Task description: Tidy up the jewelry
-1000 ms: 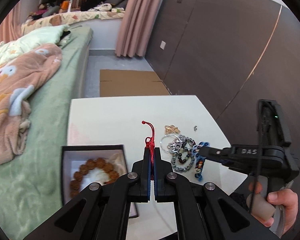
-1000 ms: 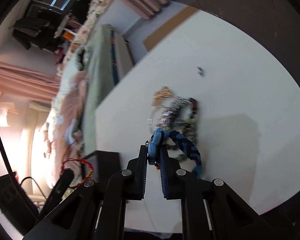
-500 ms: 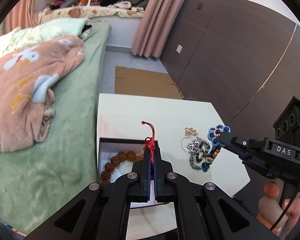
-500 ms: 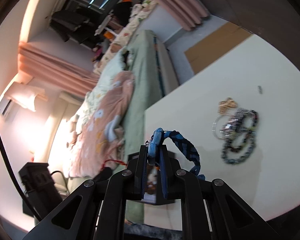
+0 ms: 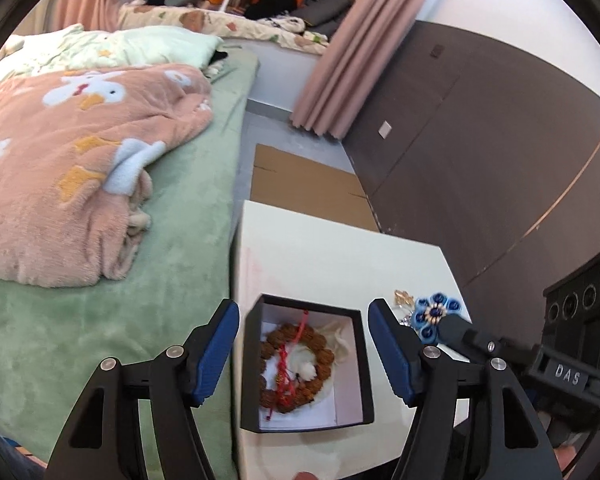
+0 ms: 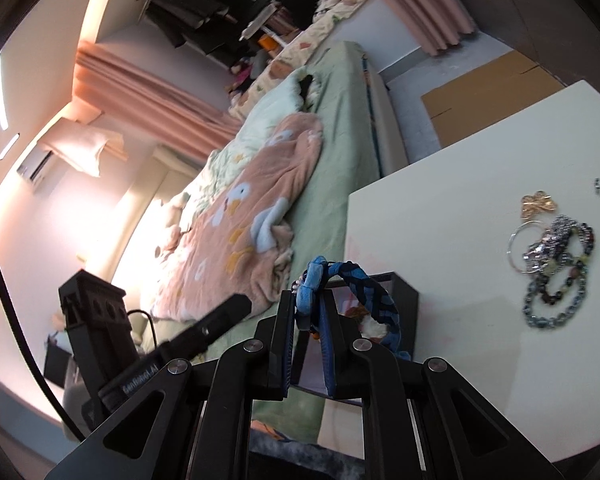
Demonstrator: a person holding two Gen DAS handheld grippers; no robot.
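A black open box point(image 5: 364, 364) stands at the near left corner of the white table point(image 5: 324, 256). In it lie a brown bead bracelet point(image 5: 324, 354) and a red cord bracelet point(image 5: 286, 360). My left gripper point(image 5: 302, 350) hangs open above the box, empty. My right gripper point(image 6: 310, 316) is shut on a blue braided bracelet point(image 6: 370, 292) with a blue flower point(image 5: 434, 314), held above the box's right side point(image 6: 406, 296). A pile of bead bracelets point(image 6: 556, 276), a silver ring and a gold charm point(image 6: 538, 204) lies on the table.
A bed with a green cover point(image 5: 100, 320) and a pink blanket point(image 5: 68, 168) adjoins the table's left edge. Flat cardboard point(image 5: 308, 188) lies on the floor beyond the table. A dark panelled wall point(image 5: 480, 140) runs along the right.
My left gripper has opened and the red cord bracelet has dropped into the box. My right gripper has carried the blue bracelet left, from the pile to above the box.
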